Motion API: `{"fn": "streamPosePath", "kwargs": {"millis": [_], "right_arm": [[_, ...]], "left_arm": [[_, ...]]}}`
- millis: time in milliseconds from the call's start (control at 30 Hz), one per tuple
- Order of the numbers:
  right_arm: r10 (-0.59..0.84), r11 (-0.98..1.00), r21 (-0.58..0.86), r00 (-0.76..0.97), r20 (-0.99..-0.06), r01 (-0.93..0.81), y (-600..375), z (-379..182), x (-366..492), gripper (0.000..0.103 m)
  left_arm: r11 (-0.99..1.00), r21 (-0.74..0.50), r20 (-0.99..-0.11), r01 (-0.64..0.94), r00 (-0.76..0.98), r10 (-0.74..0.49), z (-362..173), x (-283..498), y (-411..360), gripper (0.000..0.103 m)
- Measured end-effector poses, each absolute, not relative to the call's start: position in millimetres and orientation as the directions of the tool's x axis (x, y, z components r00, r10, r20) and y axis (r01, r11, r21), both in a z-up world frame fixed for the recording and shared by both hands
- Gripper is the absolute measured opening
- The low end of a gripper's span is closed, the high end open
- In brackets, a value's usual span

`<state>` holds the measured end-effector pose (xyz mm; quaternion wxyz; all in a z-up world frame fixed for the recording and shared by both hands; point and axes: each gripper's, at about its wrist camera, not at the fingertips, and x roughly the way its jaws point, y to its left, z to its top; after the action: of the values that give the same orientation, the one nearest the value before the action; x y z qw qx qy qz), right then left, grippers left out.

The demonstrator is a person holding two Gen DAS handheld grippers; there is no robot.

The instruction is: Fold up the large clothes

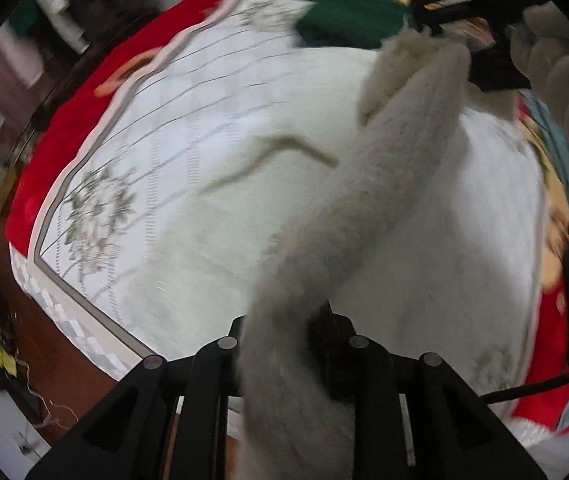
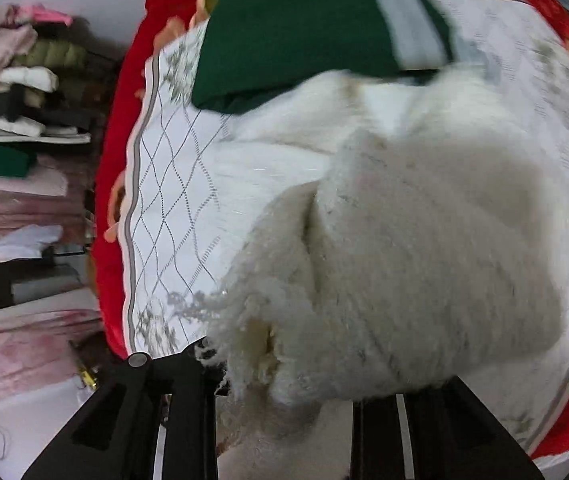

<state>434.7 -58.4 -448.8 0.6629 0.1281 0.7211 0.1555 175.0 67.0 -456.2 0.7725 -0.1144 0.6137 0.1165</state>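
Note:
A fluffy white garment (image 1: 384, 184) stretches as a taut band from my left gripper (image 1: 280, 328), which is shut on it at the bottom of the left wrist view, up to my right gripper (image 1: 430, 12) at the top right, which pinches its other end. More of the white fabric lies spread on the bed underneath. In the right wrist view the same garment (image 2: 424, 240) bunches over my right gripper (image 2: 284, 360) and hides its fingertips; only the left finger (image 2: 204, 354) shows at the frayed edge.
The bed carries a white quilted cover (image 1: 204, 100) over a red blanket (image 1: 64, 128). A folded dark green garment (image 2: 292, 40) lies at its far side. Shelves with stacked clothes (image 2: 24, 80) stand to the left. A hand in a fuzzy glove (image 1: 556, 60) holds the right gripper.

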Motion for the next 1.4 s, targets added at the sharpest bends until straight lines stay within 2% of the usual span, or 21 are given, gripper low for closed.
{"fn": "streamPosePath", "kwargs": {"millis": [167,200,233,267,300,333,367,400,533,567,667,733,800,933,1000,1033,1067,1100,1133,1300,1400], "right_arm": [[0.264,0.960,0.275,-0.161,-0.951,-0.048,31,-511,451,0.032],[0.247,0.965,0.258,-0.172,-0.954,-0.048,42,-521,451,0.041],[0.225,0.970,0.238,-0.179,-0.958,-0.054,54,-530,452,0.055],[0.236,0.968,0.248,-0.181,-0.955,-0.046,60,-533,453,0.065],[0.293,0.953,0.303,-0.184,-0.938,-0.026,64,-533,454,0.090],[0.354,0.932,0.362,-0.188,-0.916,-0.006,66,-531,456,0.099],[0.400,0.914,0.407,-0.188,-0.897,0.004,65,-528,457,0.099],[0.473,0.876,0.482,-0.194,-0.859,0.005,60,-521,459,0.099],[0.744,0.651,0.759,-0.196,-0.638,-0.001,11,-486,465,0.099],[0.764,0.632,0.775,-0.166,-0.624,-0.007,-10,-476,467,0.099],[0.696,0.718,0.696,0.022,-0.717,-0.030,-100,-443,472,0.098],[0.574,0.816,0.577,0.113,-0.811,-0.006,-154,-438,474,0.099],[0.507,0.858,0.513,0.103,-0.856,0.041,-194,-457,479,0.099],[0.544,0.838,0.540,-0.041,-0.838,0.076,-210,-536,499,0.099],[0.621,0.783,0.613,-0.105,-0.777,0.102,-199,-574,503,0.099],[0.651,0.758,0.641,-0.077,-0.756,0.118,-195,-585,502,0.098],[0.653,0.756,0.646,-0.043,-0.756,0.110,-193,-584,500,0.095],[0.674,0.736,0.671,-0.005,-0.739,0.090,-190,-578,497,0.066],[0.670,0.738,0.666,-0.001,-0.742,0.105,-190,-575,495,0.050],[0.695,0.670,0.697,0.115,-0.710,0.255,-233,-552,458,0.039],[0.628,0.666,0.646,0.186,-0.756,0.373,-289,-526,406,0.038]], "left_arm": [[0.870,-0.058,-0.986,-0.490,0.162,0.026,-499,172,166,0.025],[0.854,-0.051,-0.987,-0.518,0.154,0.035,-503,169,181,0.026],[0.835,-0.051,-0.989,-0.547,0.146,0.036,-506,166,193,0.027],[0.812,-0.051,-0.990,-0.582,0.137,0.036,-510,159,208,0.036],[0.793,-0.048,-0.991,-0.608,0.130,0.040,-511,154,218,0.056],[0.783,-0.041,-0.991,-0.621,0.123,0.045,-511,151,223,0.066],[0.776,-0.031,-0.992,-0.631,0.114,0.053,-511,147,226,0.076],[0.775,-0.020,-0.992,-0.632,0.108,0.063,-510,146,225,0.079],[0.793,0.022,-0.990,-0.609,0.100,0.104,-510,152,204,0.080],[0.800,0.033,-0.990,-0.599,0.088,0.106,-516,155,201,0.080],[0.792,0.125,-0.984,-0.597,0.027,0.176,-547,162,193,0.081],[0.777,0.139,-0.986,-0.615,-0.015,0.164,-569,162,195,0.086],[0.755,0.140,-0.986,-0.641,-0.020,0.166,-575,162,202,0.097],[0.754,0.129,-0.988,-0.644,-0.016,0.156,-576,165,210,0.098],[0.766,0.152,-0.984,-0.624,-0.020,0.179,-571,169,209,0.098],[0.772,0.167,-0.980,-0.613,-0.020,0.197,-567,173,208,0.098],[0.775,0.182,-0.976,-0.605,-0.017,0.216,-561,177,206,0.098],[0.778,0.198,-0.971,-0.597,-0.013,0.238,-553,178,205,0.098],[0.777,0.206,-0.967,-0.594,-0.004,0.254,-546,179,204,0.098],[0.767,0.229,-0.951,-0.599,0.031,0.308,-508,180,202,0.098],[0.766,0.226,-0.940,-0.602,0.073,0.334,-483,179,200,0.098]]}}
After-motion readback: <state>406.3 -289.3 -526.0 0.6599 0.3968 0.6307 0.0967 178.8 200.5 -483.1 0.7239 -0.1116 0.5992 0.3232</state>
